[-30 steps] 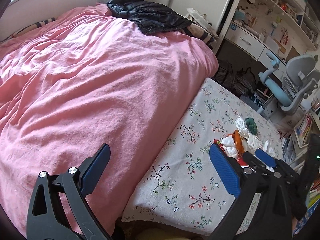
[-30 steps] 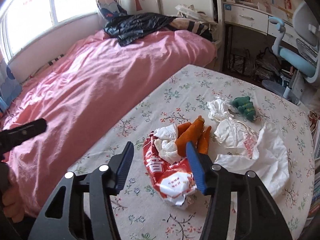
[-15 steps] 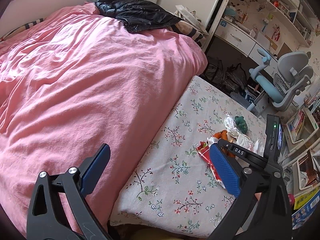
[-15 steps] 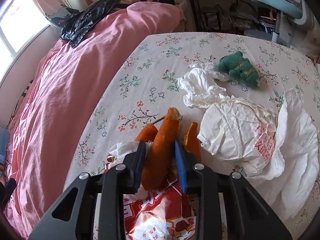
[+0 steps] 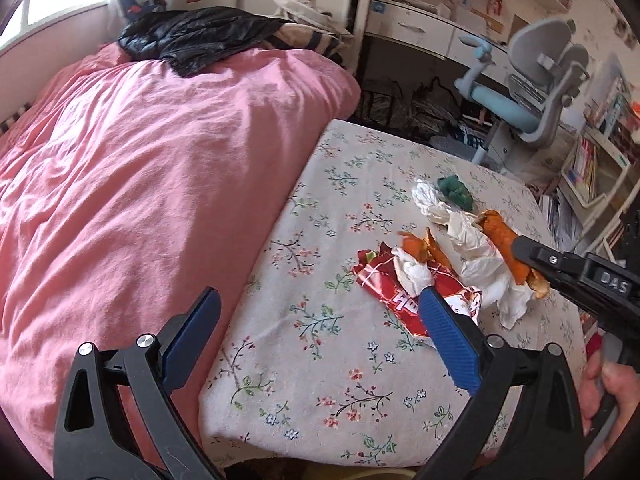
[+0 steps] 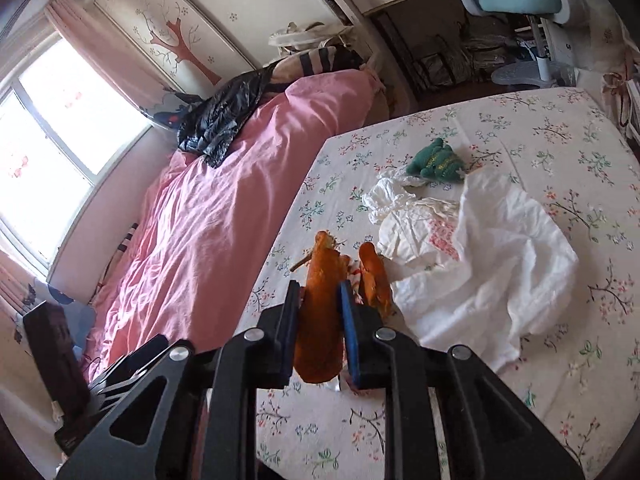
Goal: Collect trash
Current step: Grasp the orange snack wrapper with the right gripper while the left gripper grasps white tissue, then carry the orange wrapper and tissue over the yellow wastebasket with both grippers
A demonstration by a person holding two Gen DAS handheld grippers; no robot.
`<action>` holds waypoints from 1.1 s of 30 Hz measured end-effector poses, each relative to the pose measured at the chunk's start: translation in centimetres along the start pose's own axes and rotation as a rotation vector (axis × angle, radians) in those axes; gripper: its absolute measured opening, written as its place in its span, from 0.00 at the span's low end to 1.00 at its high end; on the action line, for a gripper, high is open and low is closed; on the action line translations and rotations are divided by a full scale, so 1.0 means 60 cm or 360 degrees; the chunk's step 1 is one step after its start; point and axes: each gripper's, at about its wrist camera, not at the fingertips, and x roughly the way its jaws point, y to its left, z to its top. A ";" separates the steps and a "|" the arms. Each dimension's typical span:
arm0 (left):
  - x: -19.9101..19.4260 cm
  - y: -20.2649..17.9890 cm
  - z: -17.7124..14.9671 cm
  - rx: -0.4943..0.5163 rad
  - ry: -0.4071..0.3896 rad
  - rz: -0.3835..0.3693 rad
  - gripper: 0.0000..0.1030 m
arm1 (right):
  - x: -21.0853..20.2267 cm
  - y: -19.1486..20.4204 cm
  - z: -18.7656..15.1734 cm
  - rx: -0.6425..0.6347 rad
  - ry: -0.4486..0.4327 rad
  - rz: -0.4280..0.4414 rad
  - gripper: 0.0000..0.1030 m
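My right gripper (image 6: 320, 292) has a long orange peel (image 6: 320, 320) between its blue pads, and the jaws are still closing on it. In the left wrist view the same orange peel (image 5: 500, 236) hangs above the table from the right gripper (image 5: 520, 252). Two smaller orange peels (image 5: 420, 246) lie on a torn red snack wrapper (image 5: 400, 292) beside a crumpled tissue (image 5: 412, 272). A white plastic bag (image 6: 500, 248) lies to the right. My left gripper (image 5: 316, 300) stands open and holds nothing, just short of the wrapper.
The trash lies on a table under a floral cloth (image 5: 320, 380). A green plush toy (image 6: 436, 160) sits behind the bag. A pink bed (image 5: 140, 160) with a black jacket (image 5: 192, 36) runs along the left. A desk chair (image 5: 532, 76) stands beyond. A hand (image 5: 612, 392) grips the right tool.
The right gripper went down over the orange peel, closed on it and lifted it off the wrapper. The left gripper swung right, toward the trash, staying open.
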 end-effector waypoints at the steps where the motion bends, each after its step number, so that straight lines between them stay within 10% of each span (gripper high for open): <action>1: 0.009 -0.012 0.004 0.0043 0.0004 0.0002 0.93 | -0.013 -0.011 -0.008 0.0027 -0.0017 0.0015 0.20; 8: 0.046 -0.037 0.022 0.0081 0.0028 -0.0018 0.87 | -0.065 -0.077 -0.017 0.0247 -0.0155 0.0154 0.20; 21: 0.162 -0.147 0.027 0.0374 0.0207 -0.0229 0.48 | -0.078 -0.089 -0.003 0.0221 -0.0184 0.0234 0.20; 33: 0.178 -0.103 0.047 0.0142 0.0240 -0.0339 0.16 | -0.078 -0.084 0.000 0.0183 -0.0179 0.0278 0.20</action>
